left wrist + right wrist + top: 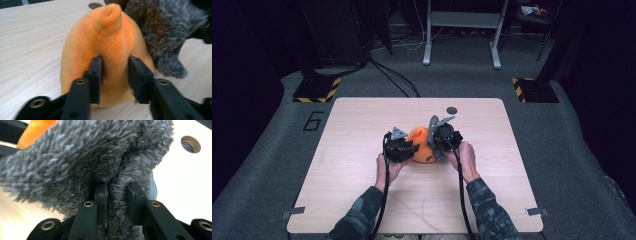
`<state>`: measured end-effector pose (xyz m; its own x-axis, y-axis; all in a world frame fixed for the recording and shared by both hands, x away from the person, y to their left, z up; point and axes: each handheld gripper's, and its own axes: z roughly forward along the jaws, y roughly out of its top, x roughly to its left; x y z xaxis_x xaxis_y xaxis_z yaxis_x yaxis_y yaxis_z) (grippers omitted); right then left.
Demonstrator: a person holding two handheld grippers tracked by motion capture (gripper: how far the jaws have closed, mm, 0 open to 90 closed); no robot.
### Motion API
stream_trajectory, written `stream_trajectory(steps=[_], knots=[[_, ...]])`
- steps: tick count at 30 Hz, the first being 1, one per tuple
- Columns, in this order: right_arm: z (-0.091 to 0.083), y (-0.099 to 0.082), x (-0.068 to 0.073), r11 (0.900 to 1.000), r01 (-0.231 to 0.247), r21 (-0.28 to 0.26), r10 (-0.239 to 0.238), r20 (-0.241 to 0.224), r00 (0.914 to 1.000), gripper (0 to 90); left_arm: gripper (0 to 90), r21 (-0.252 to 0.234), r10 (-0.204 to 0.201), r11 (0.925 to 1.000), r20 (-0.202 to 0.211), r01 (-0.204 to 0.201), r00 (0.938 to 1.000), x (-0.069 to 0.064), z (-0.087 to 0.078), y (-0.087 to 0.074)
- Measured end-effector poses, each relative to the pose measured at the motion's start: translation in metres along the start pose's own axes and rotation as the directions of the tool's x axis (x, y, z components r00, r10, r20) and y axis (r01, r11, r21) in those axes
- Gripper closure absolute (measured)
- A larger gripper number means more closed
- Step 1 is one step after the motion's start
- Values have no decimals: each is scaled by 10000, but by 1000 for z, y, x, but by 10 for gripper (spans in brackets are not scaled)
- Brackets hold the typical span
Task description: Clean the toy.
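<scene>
On the pale wood tabletop (362,200), mid-board, sits our soft orange plush toy (82,50). Left gripper (115,67) pinches its orange fold; right gripper (117,192) clamps the grey fur (75,157). Light, squashy: grip seams.

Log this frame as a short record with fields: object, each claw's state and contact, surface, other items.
object: orange plush toy with a grey furry part, resting on the table
left claw: jaws on either side of a fold of the orange plush, touching it; a firm pinch cannot be confirmed
right claw: shut on the grey fur
surface: light wooden table
other items: small dark round disc on the table behind the toy
</scene>
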<state>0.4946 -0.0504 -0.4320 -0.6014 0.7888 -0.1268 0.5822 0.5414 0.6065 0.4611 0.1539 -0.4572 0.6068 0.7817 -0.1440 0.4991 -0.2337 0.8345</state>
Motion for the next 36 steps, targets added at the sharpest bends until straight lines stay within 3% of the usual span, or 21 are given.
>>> stream_trajectory(steps=[1,2,6,9,11,13,17,20,25,30,33,35,36], knots=[[1,0,-1,10000,56,9,-56,45,10000,727,597,-8,-35,10000,-21,35,10000,2,-1,0],[1,0,0,9998,-201,91,202,-43,9998,727,567,-62,-109,9999,23,109,9999,5,-3,0],[3,-1,-3,9999,98,-72,-98,-6,10000,727,475,35,-377,9993,4,377,9993,21,-9,-7],[3,-2,-3,9999,125,-115,-124,37,9999,727,450,305,-598,9977,-188,604,9980,31,-11,-13],[3,-3,-4,9999,48,-100,-48,54,10000,727,425,679,-834,9942,-15,833,9965,42,-7,-21],[3,-4,-4,9999,-108,-6,108,51,9999,727,422,1007,-579,9934,212,555,9981,47,-3,-24],[4,-7,-6,10000,-38,-28,39,106,9999,727,405,946,-447,9947,369,410,9983,48,3,-23],[4,-9,-8,9999,-114,45,114,95,9999,727,462,854,-29,9963,639,-26,9980,47,5,-20],[4,-14,-11,9995,-306,91,305,108,9995,727,643,598,373,9973,845,-424,9957,39,8,-16],[2,-21,-19,9984,-560,9,560,191,9982,726,821,461,841,9952,401,-859,9956,27,7,-9],[-5,-24,-25,9959,-889,-144,893,334,9954,727,839,359,1141,9928,96,-1144,9934,18,5,-3],[-12,-26,-28,9936,-1096,-287,1107,415,9930,727,843,324,1154,9928,107,-1157,9933,17,5,-1],[-15,-27,-30,9937,-1025,-449,1047,485,9933,727,845,294,1282,9913,37,-1283,9917,13,3,3]])
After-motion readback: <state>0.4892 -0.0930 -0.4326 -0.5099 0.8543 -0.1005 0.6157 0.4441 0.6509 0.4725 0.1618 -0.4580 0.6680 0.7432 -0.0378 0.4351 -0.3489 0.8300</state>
